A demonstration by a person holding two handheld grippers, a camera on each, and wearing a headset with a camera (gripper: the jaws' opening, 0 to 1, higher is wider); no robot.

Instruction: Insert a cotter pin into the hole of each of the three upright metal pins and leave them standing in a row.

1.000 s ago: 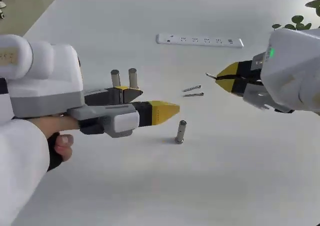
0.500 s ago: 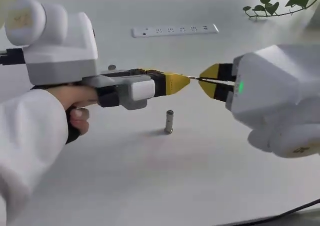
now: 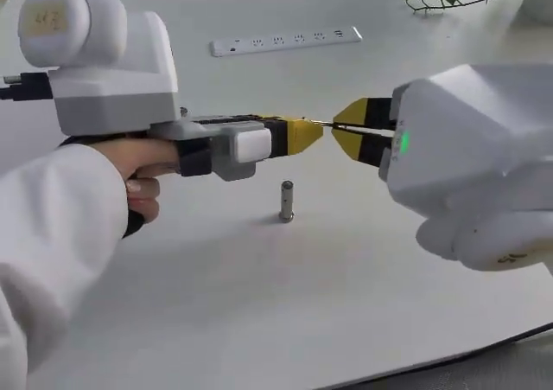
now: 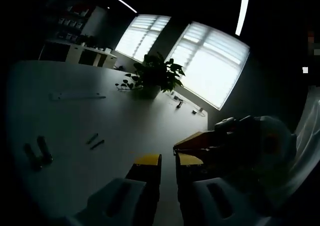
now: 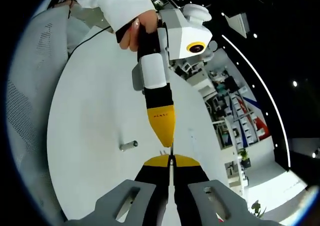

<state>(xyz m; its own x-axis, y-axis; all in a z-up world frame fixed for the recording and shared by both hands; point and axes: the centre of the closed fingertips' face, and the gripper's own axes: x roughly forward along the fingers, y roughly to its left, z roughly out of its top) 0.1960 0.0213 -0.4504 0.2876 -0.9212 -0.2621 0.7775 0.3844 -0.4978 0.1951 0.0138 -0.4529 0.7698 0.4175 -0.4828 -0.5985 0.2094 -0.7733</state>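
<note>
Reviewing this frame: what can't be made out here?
- Other two metal pins: head view, mostly hidden behind the left gripper.
- Standing metal pin's hole: head view, too small.
- Whether the left gripper grips the cotter pin: tips too small, left gripper view too dark.

Three cameras round one white surface (image 3: 259, 321).
The head view looked down, close over the left hand-held gripper (image 3: 304, 136) and right hand-held gripper (image 3: 346, 131); the left gripper view faced low toward windows (image 4: 210, 68), the right gripper view back toward the person's hand (image 5: 140, 28), sharing the cotter pin (image 3: 328, 125) and upright metal pin (image 3: 286, 201) with the head view.
</note>
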